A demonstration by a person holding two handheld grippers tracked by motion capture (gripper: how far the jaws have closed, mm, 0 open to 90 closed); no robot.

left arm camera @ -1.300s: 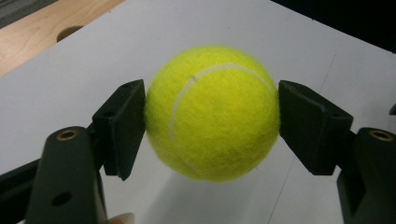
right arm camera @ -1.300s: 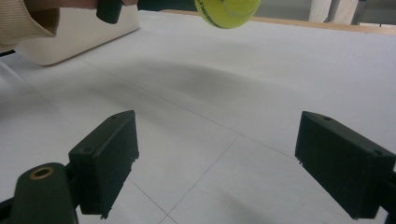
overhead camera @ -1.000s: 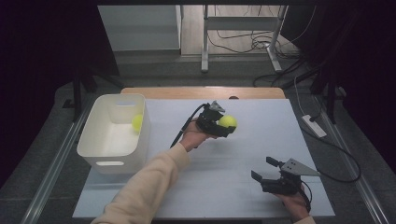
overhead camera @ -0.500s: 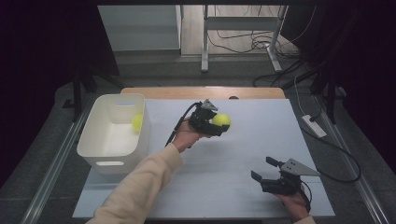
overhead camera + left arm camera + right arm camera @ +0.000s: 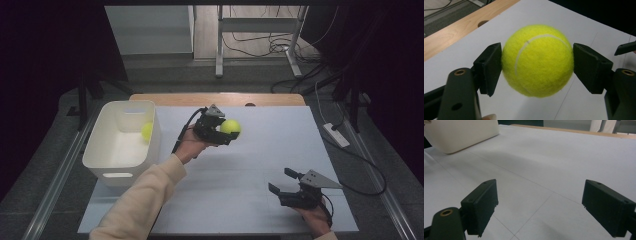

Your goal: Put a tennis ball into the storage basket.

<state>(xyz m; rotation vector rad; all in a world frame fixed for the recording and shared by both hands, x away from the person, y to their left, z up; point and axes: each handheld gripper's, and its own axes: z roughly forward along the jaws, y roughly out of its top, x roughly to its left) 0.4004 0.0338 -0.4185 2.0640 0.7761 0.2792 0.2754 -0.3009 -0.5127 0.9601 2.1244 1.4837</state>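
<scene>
Yellow tennis ball (image 5: 230,126) up in the air over the bench's (image 5: 260,165) far middle — squeezed tight between left hand-held gripper (image 5: 224,131) pads. Second ball (image 5: 146,131) inside white bin (image 5: 107,165) by left edge. Right hand-held gripper (image 5: 282,182) near front right corner — jaws wide apart, nothing inside.

A white sheet (image 5: 240,170) covers most of the worktop (image 5: 215,99), whose wooden far edge stays bare, with a round hole (image 5: 483,23) in it. Faint grid lines cross the sheet. Beyond the worktop, grey floor (image 5: 165,75) stretches to a metal frame's legs (image 5: 219,50), with a tangle of dark cables (image 5: 270,45) lying around them. A white power strip (image 5: 336,135) rests on the floor just beside the worktop's right edge, its cord running off behind it.
</scene>
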